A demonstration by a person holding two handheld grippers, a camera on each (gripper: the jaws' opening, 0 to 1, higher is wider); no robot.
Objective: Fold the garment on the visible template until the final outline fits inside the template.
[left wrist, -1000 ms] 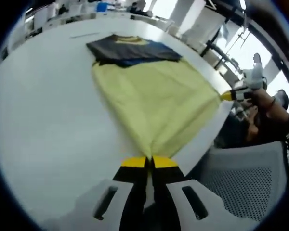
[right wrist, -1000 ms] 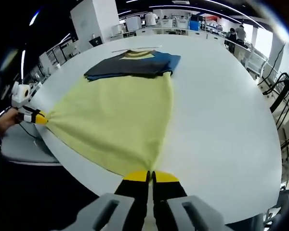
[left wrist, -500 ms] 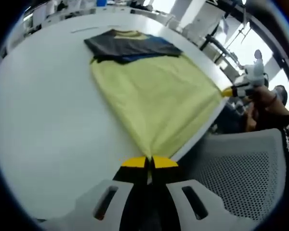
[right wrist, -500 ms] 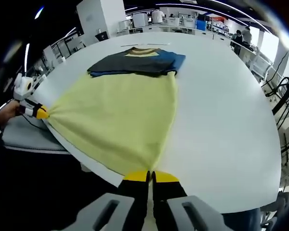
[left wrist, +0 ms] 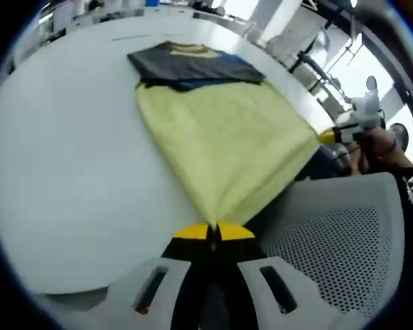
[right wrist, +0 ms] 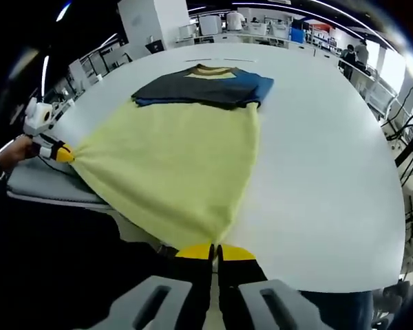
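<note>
A garment lies on a white round table [left wrist: 62,151] [right wrist: 330,158]: its lower part is pale yellow [left wrist: 220,141] [right wrist: 172,165], its far part dark grey and blue [left wrist: 193,65] [right wrist: 206,86] with a yellow collar. My left gripper [left wrist: 214,230] is shut on one hem corner, held past the table's near edge. My right gripper [right wrist: 215,251] is shut on the other hem corner, also off the edge. The hem is stretched taut between them. Each gripper shows in the other's view: the right gripper [left wrist: 328,137] and the left gripper [right wrist: 63,154], each with a hand behind it.
A grey mesh chair [left wrist: 337,240] stands below the table edge by my left gripper, seen also as the chair [right wrist: 41,182]. Desks, shelves and people fill the room behind the table. A thin line [right wrist: 213,60] marks the tabletop beyond the collar.
Both grippers have drawn back toward the person, pulling the yellow hem over the table's near edge. The garment has slid with them and stays taut.
</note>
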